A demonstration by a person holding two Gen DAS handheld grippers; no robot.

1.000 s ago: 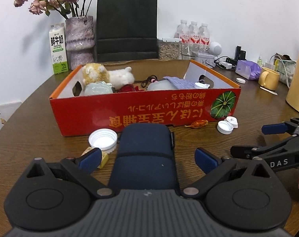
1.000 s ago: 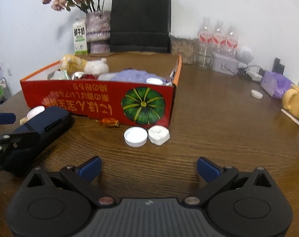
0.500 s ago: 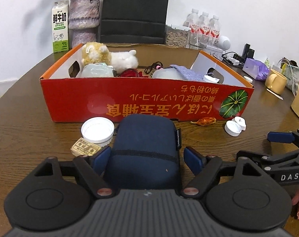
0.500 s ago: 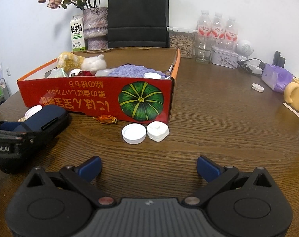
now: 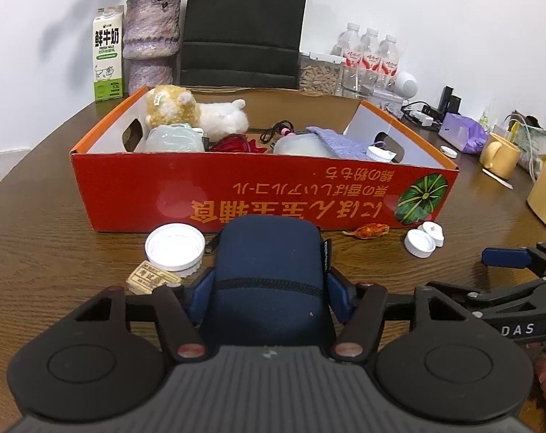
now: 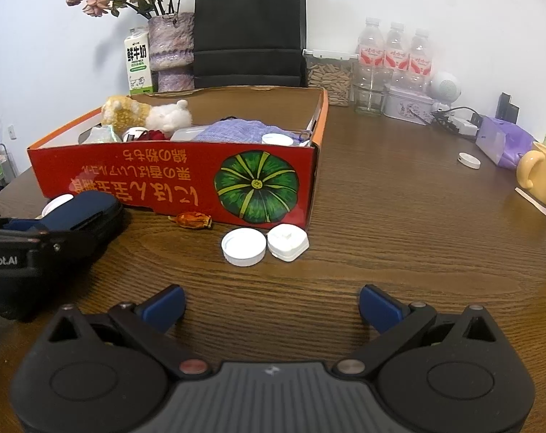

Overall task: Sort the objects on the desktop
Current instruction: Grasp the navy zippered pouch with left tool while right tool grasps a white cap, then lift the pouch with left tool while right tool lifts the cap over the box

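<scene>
While the navy pouch [image 5: 269,274] lies on the table [image 6: 399,216] against the near wall of the red box [image 5: 237,187], the left gripper [image 5: 269,288] pinches its flanks. Soft fabric could slip from the pads on lifting, or drag the big white lid [image 5: 174,246] and small packet [image 5: 146,277] just beside it. Apart to the right, the right gripper [image 6: 271,305] gapes wide, holding nothing.

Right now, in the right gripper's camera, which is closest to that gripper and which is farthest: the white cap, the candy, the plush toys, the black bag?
1. White cap: on the table just ahead of the right gripper.
2. Candy: slightly farther left, against the red box.
3. Plush toys: in the box's far left corner.
4. Black bag: behind the box, by the wall.
</scene>
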